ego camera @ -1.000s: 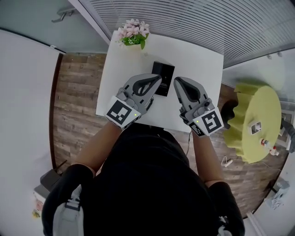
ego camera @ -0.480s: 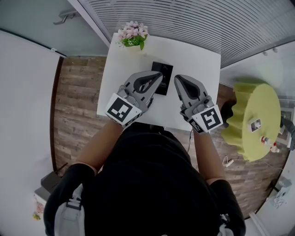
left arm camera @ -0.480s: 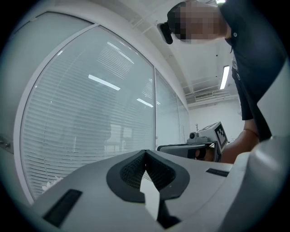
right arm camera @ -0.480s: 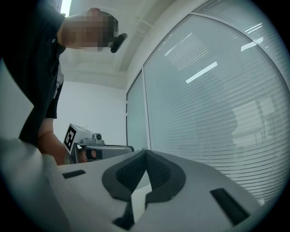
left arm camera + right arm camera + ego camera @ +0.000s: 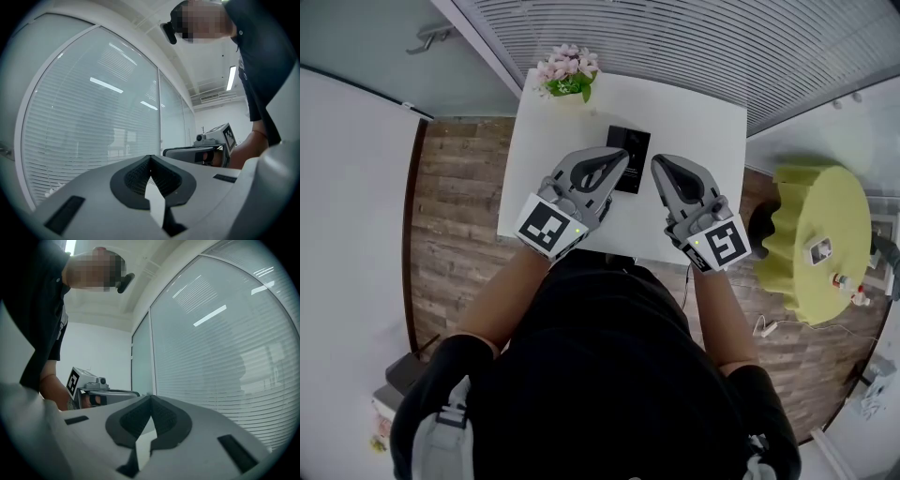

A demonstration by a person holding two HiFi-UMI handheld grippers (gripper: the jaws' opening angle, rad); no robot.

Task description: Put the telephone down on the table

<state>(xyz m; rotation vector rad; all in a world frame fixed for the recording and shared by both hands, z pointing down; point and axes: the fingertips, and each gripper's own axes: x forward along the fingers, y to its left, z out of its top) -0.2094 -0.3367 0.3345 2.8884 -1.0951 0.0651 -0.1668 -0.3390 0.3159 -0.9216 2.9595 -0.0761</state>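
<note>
Black telephone (image 5: pixel 630 150): flat and face-up on the white tabletop (image 5: pixel 703 141), near its middle, with the pink flowers (image 5: pixel 568 73) well apart at the far corner.
Left claw (image 5: pixel 622 161): pads pressed together, nothing between them. You hold it level above the near half of the tabletop.
Right claw (image 5: pixel 657 169): likewise closed and empty, held level beside its twin.
Telephone and claws: in the head view the telephone sits just ahead of both tips, more to the left claw's side. That tip overlaps the telephone's near left edge, and you cannot tell from here whether it touches or merely hangs over it. Neither gripper view shows the telephone at all (only window blinds and the other gripper).
Task standing: by the look of it the telephone is already down and neither claw grips it.
Risk: a knocked telephone, sliding across the smooth tabletop towards the flowers or an edge.
Cause: the closed left tip dropping or swinging as you pull your hands away. It is so near the telephone that a small dip could strike or drag it, so lift clear before you draw back.
</note>
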